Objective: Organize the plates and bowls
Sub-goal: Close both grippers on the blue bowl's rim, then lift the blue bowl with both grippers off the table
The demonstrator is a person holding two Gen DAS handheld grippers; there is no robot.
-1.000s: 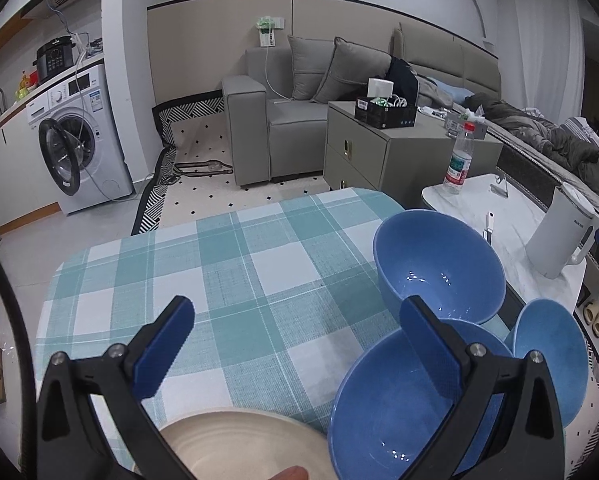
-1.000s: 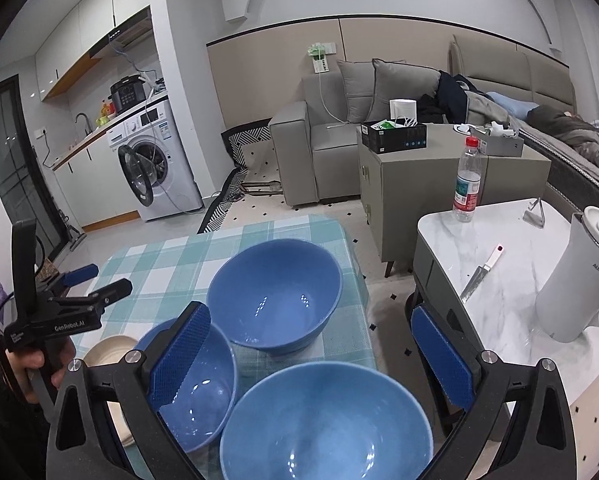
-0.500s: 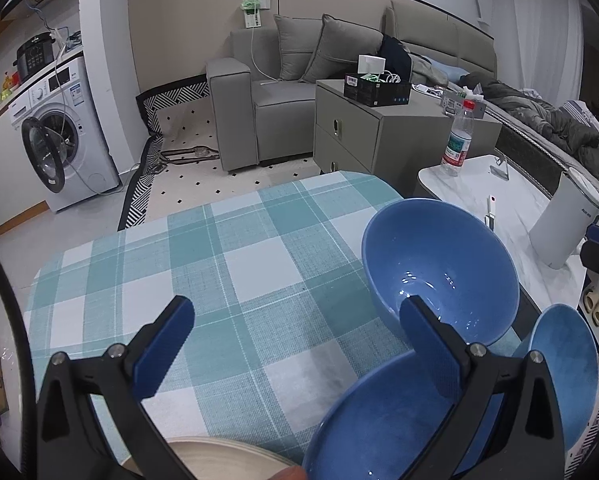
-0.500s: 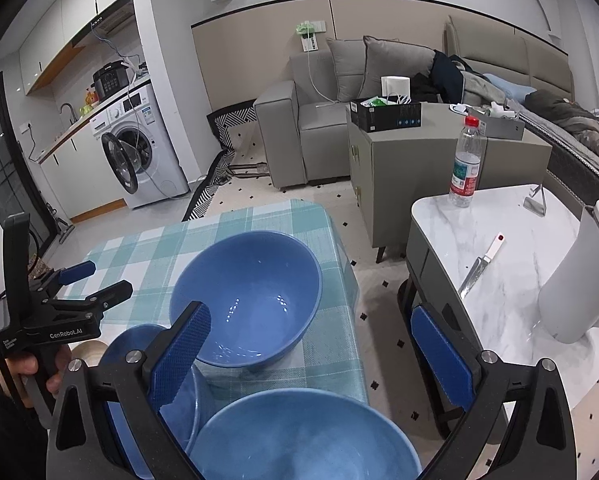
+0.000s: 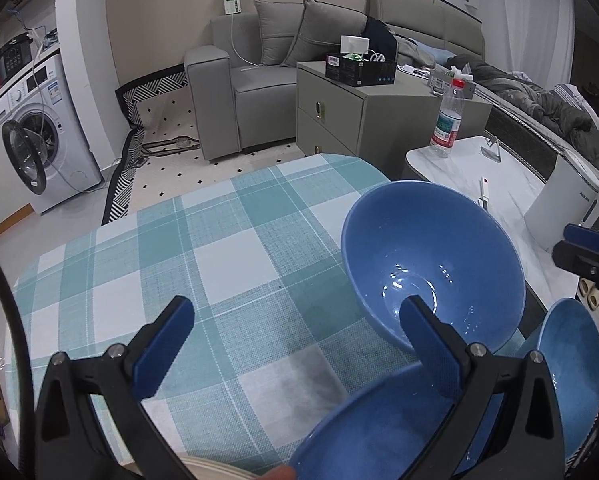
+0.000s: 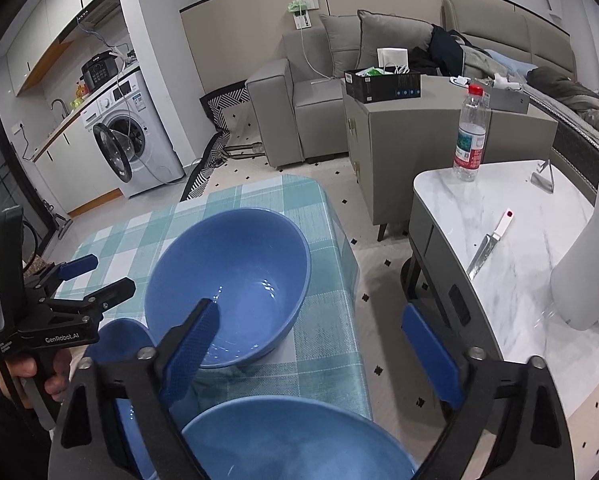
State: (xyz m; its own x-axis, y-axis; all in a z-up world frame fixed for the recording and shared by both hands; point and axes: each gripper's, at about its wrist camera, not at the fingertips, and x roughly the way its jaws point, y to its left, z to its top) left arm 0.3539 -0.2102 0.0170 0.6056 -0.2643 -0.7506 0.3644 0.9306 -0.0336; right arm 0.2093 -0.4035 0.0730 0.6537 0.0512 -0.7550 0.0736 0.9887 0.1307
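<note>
Here, from the left wrist, the left gripper [image 5: 295,344] hangs released over the checked tablecloth [image 5: 203,264]; its right finger could clip the glossy blue ceramic bowl [image 5: 431,264]. From the right wrist, the right gripper [image 6: 323,344], jaws just narrowing but unclenched, straddles the nearest blue bowl [image 6: 295,440]; a rim-only pinch could slip.

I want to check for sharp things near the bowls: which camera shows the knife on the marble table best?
The right wrist view: the knife lies in full there, blade and white handle, on the marble table beside the white kettle. The left wrist view shows only its white handle, small, past the far blue bowl's rim.
</note>
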